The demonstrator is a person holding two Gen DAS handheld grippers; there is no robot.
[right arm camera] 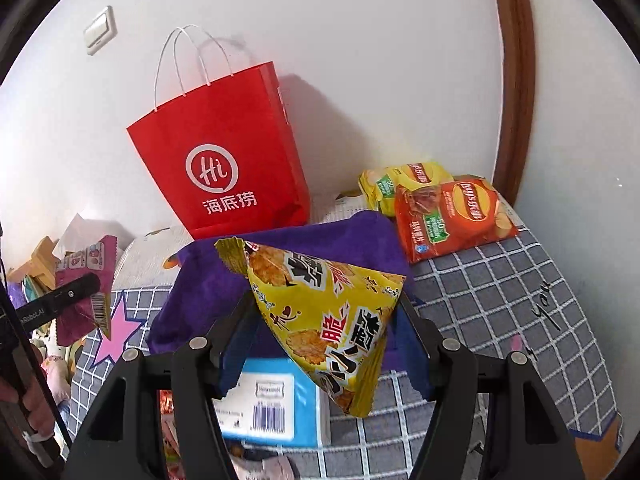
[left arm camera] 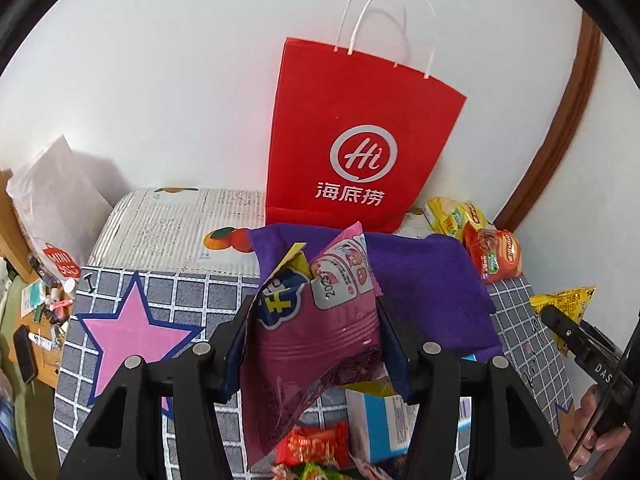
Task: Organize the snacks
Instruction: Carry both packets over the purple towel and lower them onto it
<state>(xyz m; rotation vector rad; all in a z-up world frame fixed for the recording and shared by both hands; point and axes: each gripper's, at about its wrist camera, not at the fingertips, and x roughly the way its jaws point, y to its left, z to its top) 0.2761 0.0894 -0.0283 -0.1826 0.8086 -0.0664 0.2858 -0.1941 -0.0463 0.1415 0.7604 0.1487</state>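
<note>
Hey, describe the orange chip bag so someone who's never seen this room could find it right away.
Start at the tall red paper bag standing against the white wall. To its right, past the purple cloth, two chip bags lie near the brown door frame. The orange chip bag is the nearer one, overlapping the yellow chip bag behind it, and shows a red round logo.

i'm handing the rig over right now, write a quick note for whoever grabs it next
Left hand-held gripper: shut on a pink snack packet, held up over the checked cloth.
Right hand-held gripper: shut on a yellow cracker packet, also lifted.
Red paper bag stands upright against the wall behind a purple cloth.
Two chip bags lie at the back right; a blue box and small sweets lie near you.
Left: place both held packets, then sort the rest.
</note>
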